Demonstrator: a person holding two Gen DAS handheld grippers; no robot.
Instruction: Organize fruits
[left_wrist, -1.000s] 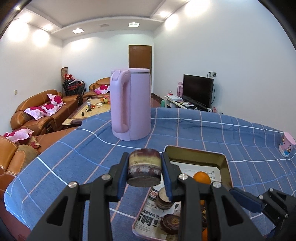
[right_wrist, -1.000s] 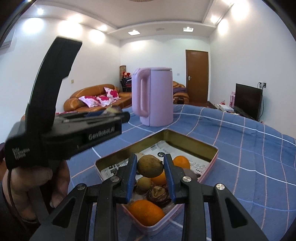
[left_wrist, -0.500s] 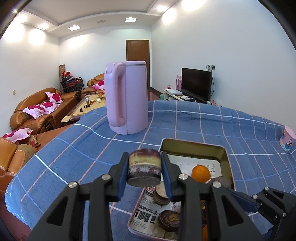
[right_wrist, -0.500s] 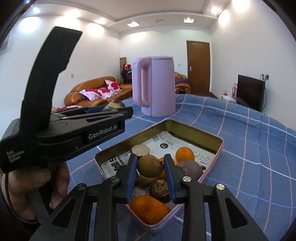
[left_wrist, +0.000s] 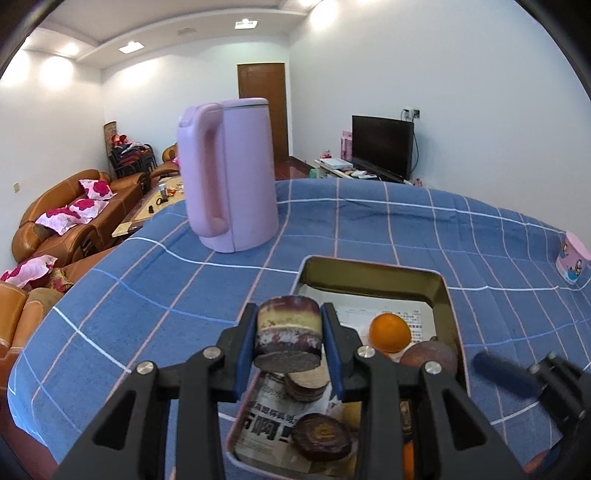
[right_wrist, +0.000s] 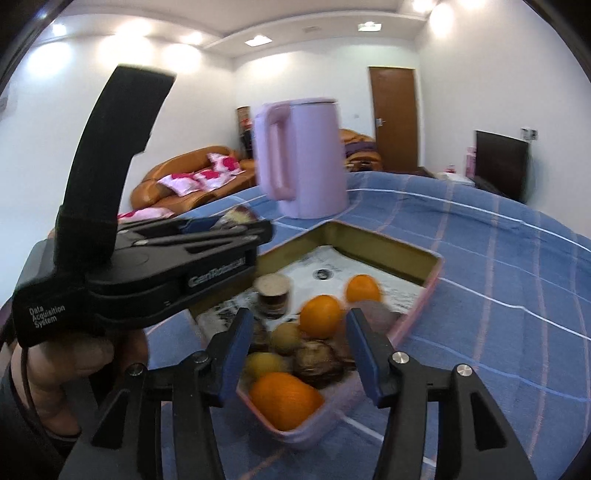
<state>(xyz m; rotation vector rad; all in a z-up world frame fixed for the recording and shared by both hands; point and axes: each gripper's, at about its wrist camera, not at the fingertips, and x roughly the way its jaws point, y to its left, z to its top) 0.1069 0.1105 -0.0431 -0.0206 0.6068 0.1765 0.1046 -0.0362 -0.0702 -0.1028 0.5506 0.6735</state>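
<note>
- While our left gripper (left_wrist: 289, 341) sits clamped on a purple cut fruit chunk (left_wrist: 288, 339), the piece hangs centre-frame in the left wrist view, above the near-left part of the tray (left_wrist: 373, 267).
- Chunk is a short cylinder, axis roughly upright, cut face down; the fingers pinch its round sides.
- Tray lies below and just to the right of the held chunk in that view, long axis running away from us toward the upper right; a newspaper liner (left_wrist: 273, 417) covers its floor.
- Right under the chunk we see stacked brown slices (left_wrist: 308, 382); another dark round slice (left_wrist: 321, 437) sits lower, near the bottom edge.
- Our right gripper (right_wrist: 297, 349) is spread wide with nothing between its blue pads; the near corner of the tray fills the gap.
- Between those fingers in the right wrist view: oranges (right_wrist: 320, 315), a kiwi-like brown fruit (right_wrist: 285, 338), a dark wrinkled fruit (right_wrist: 317, 360); a large orange (right_wrist: 286, 400) sits nearest, bottom centre.
- Key relation, as we judge it: the drop spot is straight down and slightly right of the left tool, so the left hand is nearer for placing.
- Bare paper in the tray's far half, beside the single orange (left_wrist: 390, 332), looks like the free space.
- Pink kettle (left_wrist: 231, 173) stands beyond the tray, upper centre, well apart.
</note>
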